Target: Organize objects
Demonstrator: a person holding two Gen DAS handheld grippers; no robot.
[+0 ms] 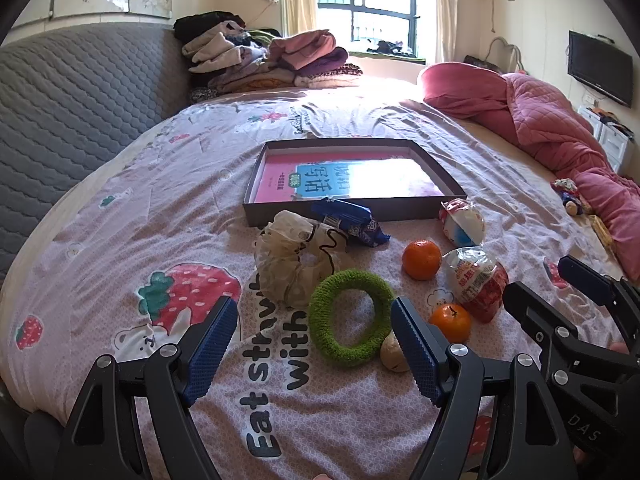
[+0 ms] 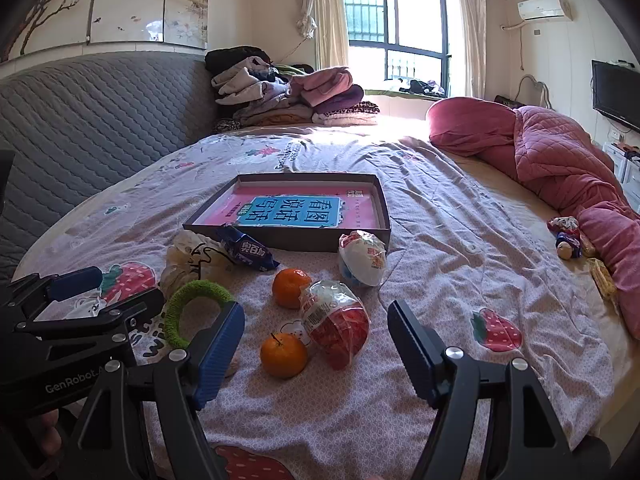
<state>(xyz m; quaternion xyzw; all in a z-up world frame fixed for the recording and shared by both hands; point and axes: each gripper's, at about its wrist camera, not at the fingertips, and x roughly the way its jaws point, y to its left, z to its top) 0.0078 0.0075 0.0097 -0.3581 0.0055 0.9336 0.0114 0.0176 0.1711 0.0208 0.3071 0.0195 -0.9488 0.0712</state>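
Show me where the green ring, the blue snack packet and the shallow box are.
green ring [image 1: 324, 330]: left wrist view, on its left fuzzy band.
blue snack packet [image 2: 246, 254]: right wrist view, middle of the wrapper.
shallow box [image 2: 304, 242]: right wrist view, on its near wall.

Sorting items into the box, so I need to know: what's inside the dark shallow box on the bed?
The box holds a pink book with a blue title panel, lying flat and covering its floor. Anything underneath the book is hidden.

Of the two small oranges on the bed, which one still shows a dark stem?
The nearer small round orange, beside the red wrapped egg; the farther orange shows none.
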